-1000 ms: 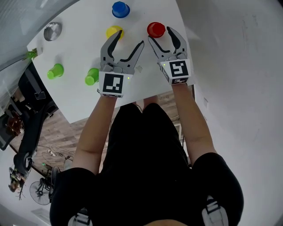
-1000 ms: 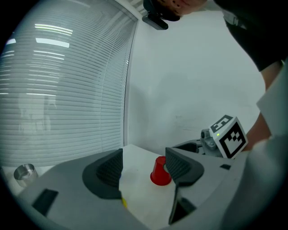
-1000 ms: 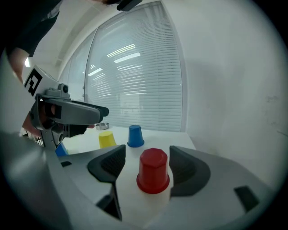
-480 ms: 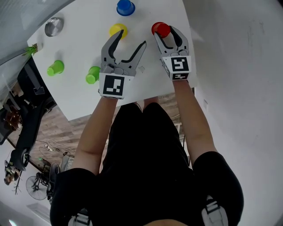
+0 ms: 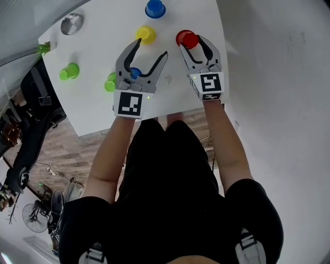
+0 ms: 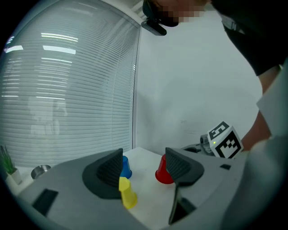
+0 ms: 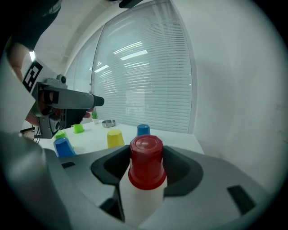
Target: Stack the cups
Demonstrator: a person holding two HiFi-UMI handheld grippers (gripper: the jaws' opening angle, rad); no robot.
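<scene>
An upside-down red cup [image 5: 184, 38] [image 7: 146, 161] stands near the table's right edge between the jaws of my right gripper [image 5: 190, 43]. Those jaws closed in on it and have just eased out slightly, and both pads still touch its sides. My left gripper [image 5: 151, 47] [image 6: 143, 164] hangs open and empty above the table. A blue cup [image 5: 135, 73] [image 7: 63, 146] shows on the table below it. Ahead are a yellow cup [image 5: 146, 34] [image 6: 128, 195] and a second blue cup [image 5: 154, 8] [image 6: 125, 167].
Two green cups [image 5: 68, 71] [image 5: 110, 82] sit at the left of the white table [image 5: 93, 105]. A steel bowl [image 5: 72, 23] and a small plant [image 5: 44, 48] are at the far left corner. A white wall runs close along the table's right edge.
My right gripper has moved forward around the red cup and its jaws have narrowed onto it. The left gripper has shifted and risen, and a blue cup now shows beneath it.
</scene>
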